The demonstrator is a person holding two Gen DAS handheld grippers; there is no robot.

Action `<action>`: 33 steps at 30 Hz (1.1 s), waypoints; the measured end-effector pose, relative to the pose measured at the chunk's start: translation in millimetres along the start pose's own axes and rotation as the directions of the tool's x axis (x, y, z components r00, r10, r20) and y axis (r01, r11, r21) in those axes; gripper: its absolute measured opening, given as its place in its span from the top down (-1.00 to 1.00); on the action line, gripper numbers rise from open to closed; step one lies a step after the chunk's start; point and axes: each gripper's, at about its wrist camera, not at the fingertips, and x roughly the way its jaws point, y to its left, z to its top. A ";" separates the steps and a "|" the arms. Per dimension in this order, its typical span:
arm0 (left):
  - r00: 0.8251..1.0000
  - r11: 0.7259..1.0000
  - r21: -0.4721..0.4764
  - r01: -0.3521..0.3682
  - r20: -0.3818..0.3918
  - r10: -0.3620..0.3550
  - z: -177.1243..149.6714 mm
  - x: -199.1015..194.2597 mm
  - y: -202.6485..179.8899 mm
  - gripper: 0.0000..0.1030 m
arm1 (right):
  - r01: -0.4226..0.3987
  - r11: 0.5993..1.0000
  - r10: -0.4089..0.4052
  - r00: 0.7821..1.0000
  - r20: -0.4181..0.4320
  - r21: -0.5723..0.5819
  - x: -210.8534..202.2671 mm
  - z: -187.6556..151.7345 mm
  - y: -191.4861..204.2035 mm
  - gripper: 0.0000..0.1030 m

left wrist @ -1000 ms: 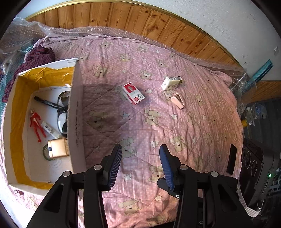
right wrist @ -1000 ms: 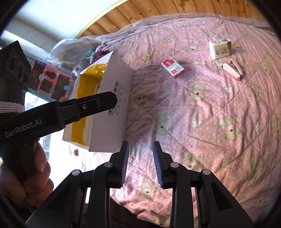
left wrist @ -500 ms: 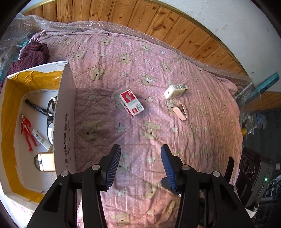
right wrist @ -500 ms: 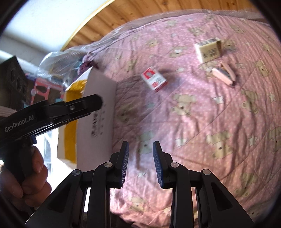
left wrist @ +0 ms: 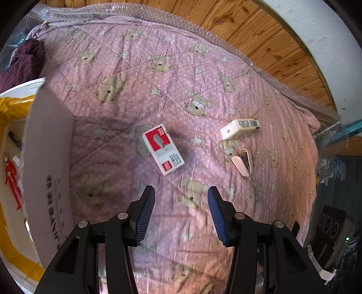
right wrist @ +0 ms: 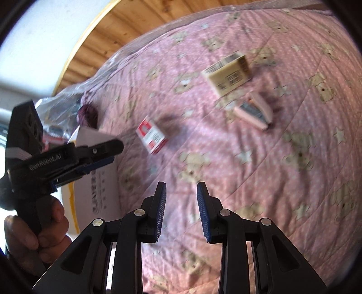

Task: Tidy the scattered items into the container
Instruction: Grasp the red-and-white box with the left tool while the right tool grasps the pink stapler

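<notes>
A red and white box [left wrist: 163,149] [right wrist: 151,136] lies on the pink bear quilt just ahead of my left gripper [left wrist: 181,213], which is open and empty. Farther right lie a cream box [left wrist: 239,129] [right wrist: 228,74] and a pink stapler [left wrist: 242,163] [right wrist: 254,112]. The white container [left wrist: 48,162] [right wrist: 97,181] with yellow lining stands at the left; a red figure [left wrist: 12,178] and a black marker [left wrist: 14,140] lie inside. My right gripper [right wrist: 181,211] is open and empty, short of the stapler. The left gripper [right wrist: 108,156] shows in the right wrist view, held in a hand.
A dark striped cloth [left wrist: 22,61] lies behind the container. A wooden panel wall [left wrist: 260,34] and bubble wrap [left wrist: 158,13] border the bed's far side. Dark equipment [left wrist: 332,228] stands off the bed's right edge.
Both grippers have moved forward over the quilt toward the scattered items. The red and white box is now much nearer the left gripper, and the container has slid toward the left edge.
</notes>
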 end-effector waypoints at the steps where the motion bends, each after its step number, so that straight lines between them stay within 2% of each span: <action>1: 1.000 1.000 -0.003 -0.006 -0.004 0.006 4.2 4.9 0.0 0.03 | 0.007 1.000 -0.007 1.000 0.006 0.010 -0.2 6.3 -5.7 0.39; 9: 0.998 0.998 -0.040 -0.044 -0.043 0.042 26.1 37.5 7.6 0.03 | 0.123 0.991 -0.127 0.988 0.090 0.051 -1.7 55.5 -47.9 0.39; 15: 0.995 0.996 -0.054 -0.067 -0.076 0.062 27.2 54.3 14.6 0.03 | 0.235 0.972 -0.235 0.967 0.095 0.020 24.9 77.3 -67.6 0.40; 17: 0.994 0.995 -0.057 -0.076 -0.086 0.070 25.1 57.8 18.7 0.03 | 0.230 0.973 -0.229 0.971 0.063 -0.019 36.4 72.8 -62.7 0.44; 19: 0.992 0.995 -0.059 -0.086 -0.096 0.080 21.7 59.7 23.3 0.03 | 0.157 0.982 -0.155 0.987 0.029 -0.100 42.4 58.2 -43.0 0.44; 21: 0.990 0.993 -0.068 -0.096 -0.108 0.088 17.8 61.6 29.1 0.03 | 0.126 0.982 -0.123 0.992 0.033 -0.137 39.9 46.5 -31.4 0.44; 23: 0.989 0.992 -0.077 -0.102 -0.112 0.094 14.9 61.7 33.5 0.03 | 0.152 0.986 -0.145 0.985 0.091 -0.074 29.9 41.8 -38.7 0.44; 26: 0.990 0.993 -0.066 -0.100 -0.103 0.093 14.4 59.8 31.6 0.03 | 0.230 0.973 -0.229 0.958 0.173 0.014 18.0 48.8 -58.3 0.42; 30: 0.994 0.996 -0.038 -0.082 -0.079 0.079 19.6 56.2 18.3 0.02 | 0.302 0.951 -0.309 0.934 0.182 0.067 27.8 68.7 -86.7 0.42; 31: 0.994 0.996 -0.030 -0.082 -0.072 0.080 21.3 56.0 15.5 0.00 | 0.302 0.951 -0.310 0.932 0.186 0.070 28.6 70.2 -89.2 0.41; 32: 0.994 0.996 -0.021 -0.088 -0.067 0.086 23.0 57.0 13.4 -0.03 | 0.281 0.958 -0.286 0.941 0.180 0.056 29.2 70.8 -87.4 0.41; 33: 0.993 0.995 -0.016 -0.097 -0.063 0.096 24.3 58.1 12.9 -0.03 | 0.229 0.973 -0.229 0.960 0.160 0.018 30.6 69.4 -81.1 0.41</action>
